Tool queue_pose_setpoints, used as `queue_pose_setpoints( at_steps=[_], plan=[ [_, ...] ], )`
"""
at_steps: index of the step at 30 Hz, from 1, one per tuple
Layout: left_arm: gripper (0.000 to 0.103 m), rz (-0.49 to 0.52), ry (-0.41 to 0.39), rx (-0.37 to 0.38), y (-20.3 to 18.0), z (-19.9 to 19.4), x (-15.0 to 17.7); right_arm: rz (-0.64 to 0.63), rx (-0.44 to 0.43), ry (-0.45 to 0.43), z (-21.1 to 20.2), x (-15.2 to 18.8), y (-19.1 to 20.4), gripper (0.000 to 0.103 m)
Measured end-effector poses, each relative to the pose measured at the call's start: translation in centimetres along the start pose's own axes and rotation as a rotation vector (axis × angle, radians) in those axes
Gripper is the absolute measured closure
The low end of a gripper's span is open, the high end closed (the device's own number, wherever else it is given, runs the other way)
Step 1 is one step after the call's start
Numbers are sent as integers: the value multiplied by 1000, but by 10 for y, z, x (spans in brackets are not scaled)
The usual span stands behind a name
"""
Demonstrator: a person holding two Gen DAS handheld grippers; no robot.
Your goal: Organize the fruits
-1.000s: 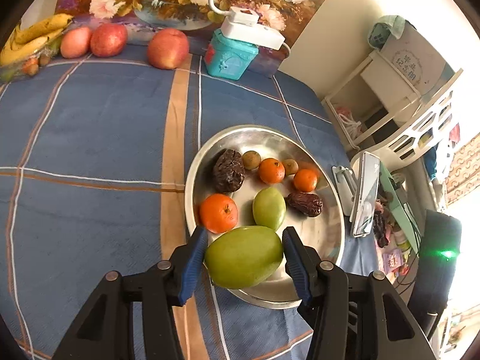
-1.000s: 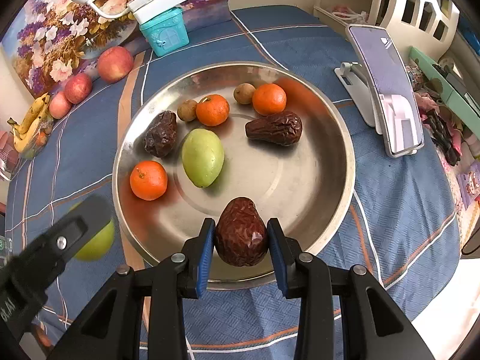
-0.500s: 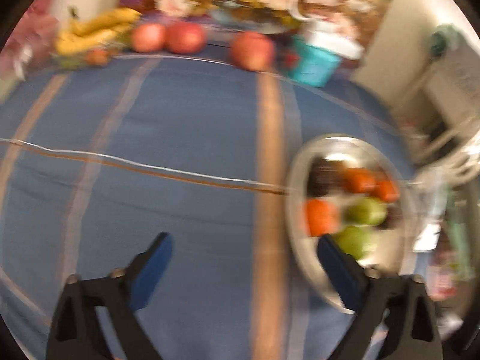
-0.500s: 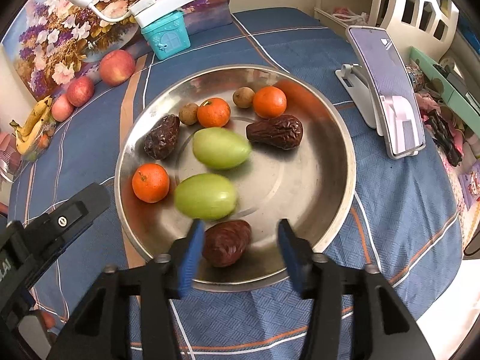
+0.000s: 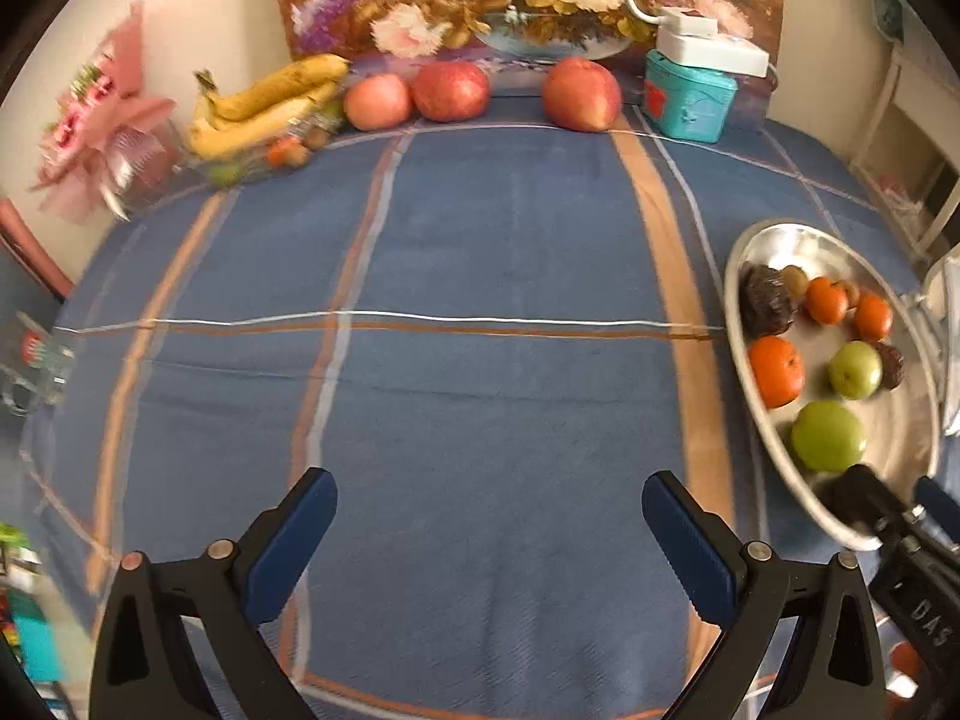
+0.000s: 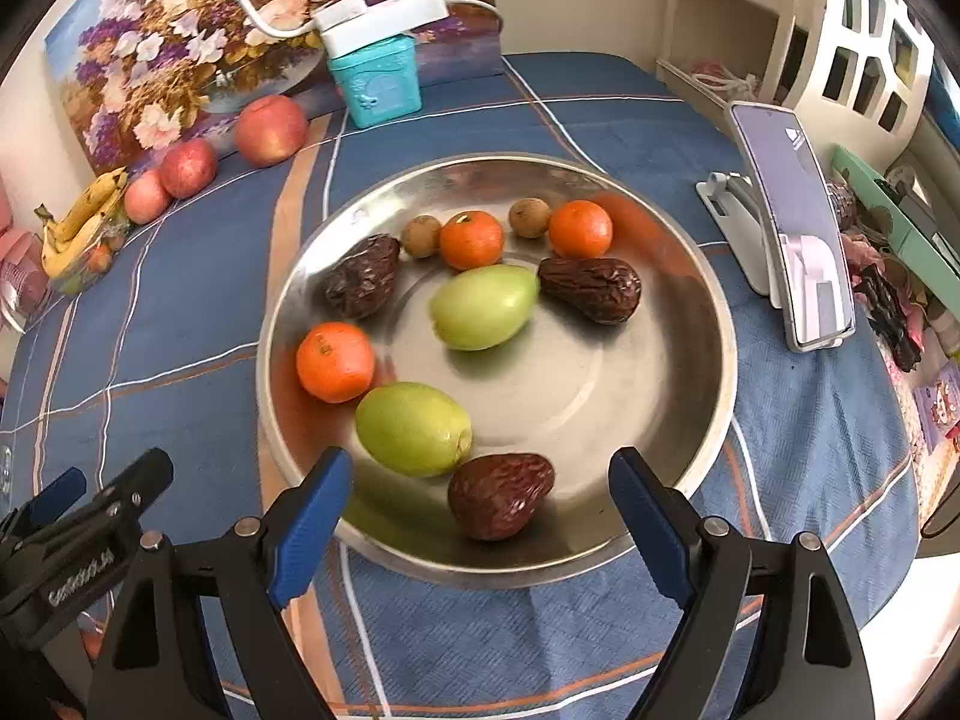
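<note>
A round steel plate (image 6: 708,324) on the blue cloth holds two green fruits (image 6: 413,429) (image 6: 483,307), three oranges, three brown dates and two small brown fruits. My right gripper (image 6: 480,498) is open at the plate's near rim, with a dark date (image 6: 499,494) lying between its fingers, untouched. My left gripper (image 5: 489,531) is open and empty over bare blue cloth, left of the plate (image 5: 735,300). The near green fruit (image 5: 828,435) shows in the left wrist view too.
Three red apples (image 5: 581,93) and a bowl of bananas (image 5: 270,105) line the back edge by a flower painting. A teal box (image 5: 690,96) with a white charger stands behind. A phone on a stand (image 6: 792,252) is right of the plate.
My left gripper let go of the green fruit into the plate, opened and swung left over the cloth. My right gripper released the date in the plate and opened wide.
</note>
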State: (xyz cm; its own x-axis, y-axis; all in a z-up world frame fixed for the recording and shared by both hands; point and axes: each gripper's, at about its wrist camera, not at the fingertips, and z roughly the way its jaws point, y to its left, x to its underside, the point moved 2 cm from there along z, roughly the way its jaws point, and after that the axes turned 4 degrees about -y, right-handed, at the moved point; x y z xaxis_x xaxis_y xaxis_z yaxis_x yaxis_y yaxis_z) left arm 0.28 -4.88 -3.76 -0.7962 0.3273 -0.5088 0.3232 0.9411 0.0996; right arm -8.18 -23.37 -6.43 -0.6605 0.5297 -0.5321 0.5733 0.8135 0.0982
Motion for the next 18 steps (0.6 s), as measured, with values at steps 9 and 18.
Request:
queue_pose_setpoints(
  at_steps=[9, 18],
  plan=[
    [0, 20, -1, -151, 13, -22, 10, -27, 15, -62, -20, 6, 10, 15],
    [0, -81, 90, -79, 31, -10, 10, -39, 15, -54, -20, 6, 16, 15]
  ],
)
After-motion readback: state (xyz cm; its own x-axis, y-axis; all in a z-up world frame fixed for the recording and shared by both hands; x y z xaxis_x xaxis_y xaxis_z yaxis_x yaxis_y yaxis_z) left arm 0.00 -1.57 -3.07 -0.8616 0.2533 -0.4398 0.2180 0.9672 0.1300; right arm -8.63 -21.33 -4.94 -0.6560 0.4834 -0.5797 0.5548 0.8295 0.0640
